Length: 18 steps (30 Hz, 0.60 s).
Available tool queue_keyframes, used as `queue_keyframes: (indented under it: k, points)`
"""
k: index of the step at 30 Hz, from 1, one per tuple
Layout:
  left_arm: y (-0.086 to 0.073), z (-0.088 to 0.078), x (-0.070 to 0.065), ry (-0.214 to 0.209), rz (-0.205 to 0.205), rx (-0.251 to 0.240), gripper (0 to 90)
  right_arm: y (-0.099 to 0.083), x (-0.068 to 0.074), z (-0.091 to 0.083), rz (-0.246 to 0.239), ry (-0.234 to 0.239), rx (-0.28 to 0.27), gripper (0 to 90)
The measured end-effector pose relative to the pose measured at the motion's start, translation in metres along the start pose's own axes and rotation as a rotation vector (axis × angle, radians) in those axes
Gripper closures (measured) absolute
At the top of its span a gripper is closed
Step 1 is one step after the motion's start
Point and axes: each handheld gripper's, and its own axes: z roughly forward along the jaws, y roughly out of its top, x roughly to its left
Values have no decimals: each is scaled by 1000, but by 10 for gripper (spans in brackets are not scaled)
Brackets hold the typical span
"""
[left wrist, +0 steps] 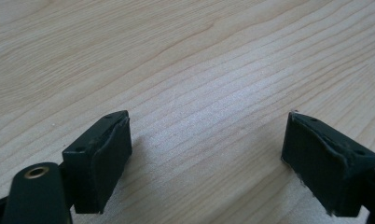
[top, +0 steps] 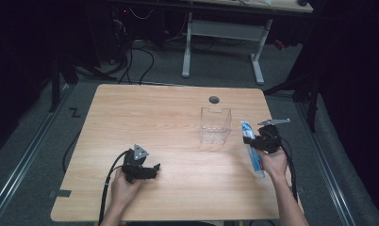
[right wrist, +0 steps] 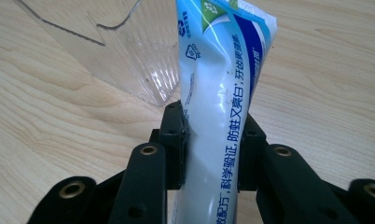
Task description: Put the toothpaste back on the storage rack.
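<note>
We are looking down on a light wooden table (top: 145,117) with a person's forearms coming in from the bottom edge. In our right hand, the right gripper (top: 264,140) is clamping a white and blue toothpaste tube (top: 252,147) near the table's right edge. In the right gripper view, the two black jaws are pressing on both sides of the toothpaste tube (right wrist: 218,112), which is running up between them and away from the camera, with blue Chinese lettering along its side. In the high view, the tube is lying lengthwise, pointing away from the person. Just to the left of the tube, a clear plastic box (top: 216,125) is standing open-topped near the middle of the table; its ribbed wall is also showing beside the tube in the right gripper view (right wrist: 139,65).

In our left hand, the left gripper (top: 147,170) is sitting low over the near left part of the table, well apart from the tube and the box. In the left gripper view, its jaws are standing wide apart over bare wood, gripping nothing.
</note>
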Motion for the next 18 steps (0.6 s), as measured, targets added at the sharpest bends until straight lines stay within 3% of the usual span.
queue_keyframes:
  k: [3, 12, 18]
  points:
    - [0, 0, 0, 0, -1, 0, 162, 1, 4, -3, -8, -9, 8, 706]
    - [0, 0, -1, 12, -7, 0, 161, 4, 11, -22, -13, -8, -40, 707]
    - [0, 0, -2, 19, -14, 0, 160, 4, 13, -24, -12, -3, -51, 706]
